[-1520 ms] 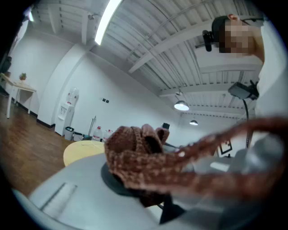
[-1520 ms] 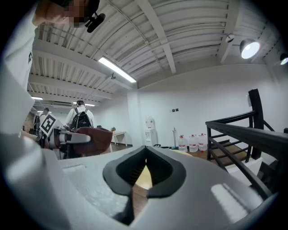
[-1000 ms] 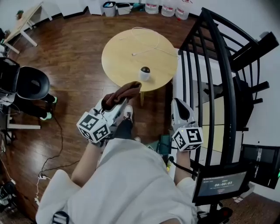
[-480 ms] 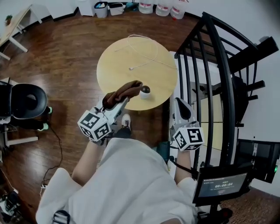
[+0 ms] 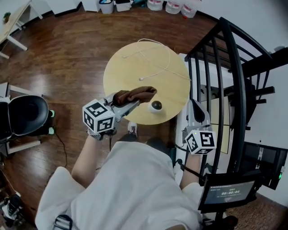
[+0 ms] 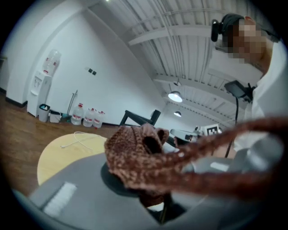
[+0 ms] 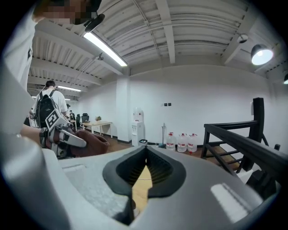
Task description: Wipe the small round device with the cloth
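The small round device (image 5: 156, 106), dark-topped on a white base, stands near the front edge of the round wooden table (image 5: 130, 67). My left gripper (image 5: 134, 102) is shut on a bunched brown cloth (image 5: 135, 95), which hangs over the table just left of the device and does not touch it. In the left gripper view the cloth (image 6: 135, 155) fills the jaws, and a strand of it crosses the lens. My right gripper (image 5: 192, 103) is off the table's right edge, beside the railing. Its jaws (image 7: 145, 168) are shut and empty.
A white cable (image 5: 155, 58) loops across the far half of the table. A black stair railing (image 5: 225, 67) stands close on the right. There is an office chair (image 5: 22, 114) at the left, water bottles (image 5: 173, 6) by the far wall and a small screen (image 5: 229, 191) at the lower right.
Both grippers have moved forward towards the table. The cloth, earlier short of the table's edge, now hangs over the tabletop beside the device. The right gripper has come level with the table's rim.
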Available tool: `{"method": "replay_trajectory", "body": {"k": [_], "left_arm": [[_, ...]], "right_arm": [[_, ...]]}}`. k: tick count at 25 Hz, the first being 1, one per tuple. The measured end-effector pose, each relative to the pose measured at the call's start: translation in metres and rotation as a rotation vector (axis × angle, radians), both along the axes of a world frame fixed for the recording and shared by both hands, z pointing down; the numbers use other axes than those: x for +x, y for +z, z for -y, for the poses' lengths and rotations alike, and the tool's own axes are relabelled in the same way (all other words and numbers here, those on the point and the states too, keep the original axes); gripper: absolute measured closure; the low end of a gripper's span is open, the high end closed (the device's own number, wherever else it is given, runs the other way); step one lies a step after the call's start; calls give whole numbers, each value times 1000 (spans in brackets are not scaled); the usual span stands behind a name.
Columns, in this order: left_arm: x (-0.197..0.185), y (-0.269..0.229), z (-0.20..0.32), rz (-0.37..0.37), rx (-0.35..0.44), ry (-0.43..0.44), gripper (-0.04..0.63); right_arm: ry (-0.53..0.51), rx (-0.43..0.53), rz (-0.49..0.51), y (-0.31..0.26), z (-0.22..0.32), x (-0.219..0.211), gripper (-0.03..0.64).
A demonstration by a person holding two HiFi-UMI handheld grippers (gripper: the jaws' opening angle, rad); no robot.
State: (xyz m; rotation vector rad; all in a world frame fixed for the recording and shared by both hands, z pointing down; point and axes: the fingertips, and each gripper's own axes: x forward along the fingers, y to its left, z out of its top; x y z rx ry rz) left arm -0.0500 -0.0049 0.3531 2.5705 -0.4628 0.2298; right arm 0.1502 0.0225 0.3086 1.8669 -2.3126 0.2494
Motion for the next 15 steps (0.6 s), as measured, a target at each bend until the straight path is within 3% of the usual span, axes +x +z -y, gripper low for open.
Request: {"method": "replay_trajectory", "body": {"k": [6, 9, 15], "left_arm": [[14, 8, -28, -68, -273, 153, 495], [16, 20, -29, -56, -365, 154, 495], [15, 56, -50, -12, -567, 156, 495]], "right_arm": [[-136, -125, 22, 33, -5, -9, 614], [-254, -211, -29, 68, -12, -25, 501], [-502, -372, -174, 122, -41, -79, 388]]}}
